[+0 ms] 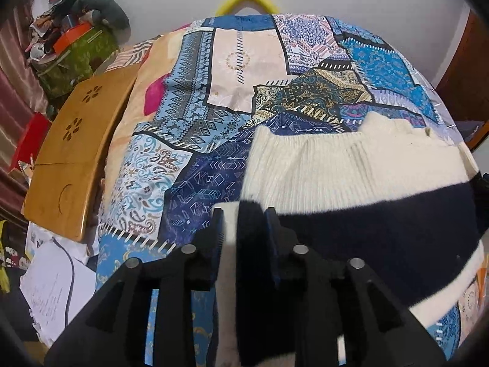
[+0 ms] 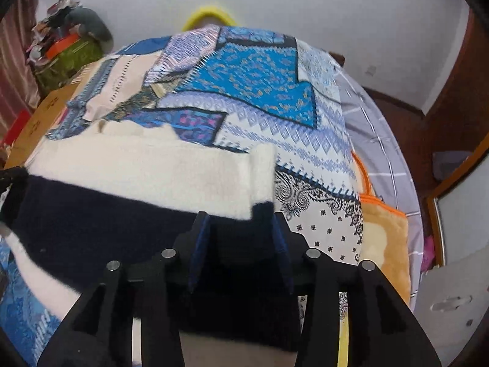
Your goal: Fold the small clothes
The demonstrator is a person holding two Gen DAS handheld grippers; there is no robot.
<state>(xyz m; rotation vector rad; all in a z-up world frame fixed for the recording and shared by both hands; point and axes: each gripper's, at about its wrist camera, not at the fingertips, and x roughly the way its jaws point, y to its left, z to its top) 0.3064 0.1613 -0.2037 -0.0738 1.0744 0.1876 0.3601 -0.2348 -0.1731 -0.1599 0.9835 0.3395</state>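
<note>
Cream-and-navy sweater (image 1: 351, 183) spread on patterned bedspread (image 1: 214, 91), folded band toward both claws. Left claw (image 1: 244, 214) and right claw (image 2: 241, 217) narrowly parted, cloth between, seemingly unpinched. Risk: knit snagging on withdrawing pads, dragging fold open.

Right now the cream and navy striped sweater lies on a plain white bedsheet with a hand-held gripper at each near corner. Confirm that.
Not quite. The cream and navy sweater lies on a blue patchwork-print bedcover, not a plain white sheet; both wrist views show the pattern. The rest holds: the left hand-held gripper and the right hand-held gripper each straddle a near corner of its navy band.
</note>
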